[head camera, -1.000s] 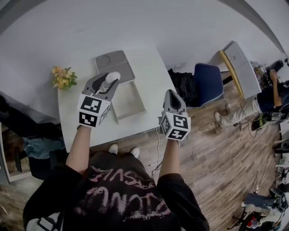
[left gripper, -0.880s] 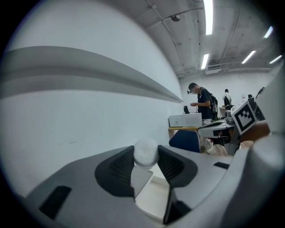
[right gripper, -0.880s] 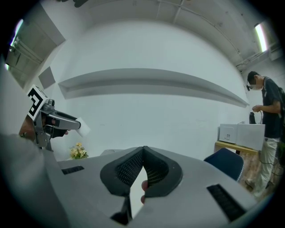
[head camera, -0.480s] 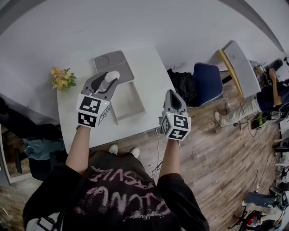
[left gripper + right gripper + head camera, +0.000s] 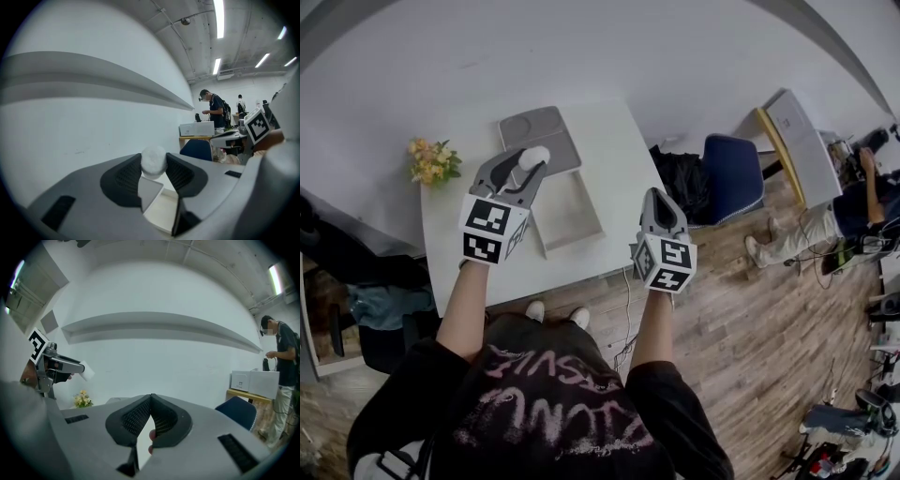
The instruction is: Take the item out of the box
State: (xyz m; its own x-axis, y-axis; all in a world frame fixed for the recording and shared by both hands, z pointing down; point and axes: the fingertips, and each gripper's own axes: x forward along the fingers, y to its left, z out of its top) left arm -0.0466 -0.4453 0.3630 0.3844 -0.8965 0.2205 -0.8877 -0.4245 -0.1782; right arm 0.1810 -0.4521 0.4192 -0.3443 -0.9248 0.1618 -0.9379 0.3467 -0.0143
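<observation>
My left gripper (image 5: 531,161) is shut on a small white fluffy ball (image 5: 533,157), held up over the white table (image 5: 619,159). Seen from the left gripper view, the ball (image 5: 153,160) sits pinched between the dark pads (image 5: 180,174), with the open shallow box (image 5: 161,212) below. That box (image 5: 569,210) lies on the table, its grey lid (image 5: 539,134) just beyond it. My right gripper (image 5: 657,196) hovers at the table's right edge, shut with nothing in it; its pads (image 5: 161,418) meet. The right gripper view also catches the left gripper (image 5: 58,365) and the ball (image 5: 88,373).
A yellow flower bunch (image 5: 431,161) stands at the table's left corner. Right of the table are a black bag (image 5: 680,180), a blue chair (image 5: 731,173) and a desk (image 5: 787,131). A person (image 5: 853,202) is at the far right on the wooden floor.
</observation>
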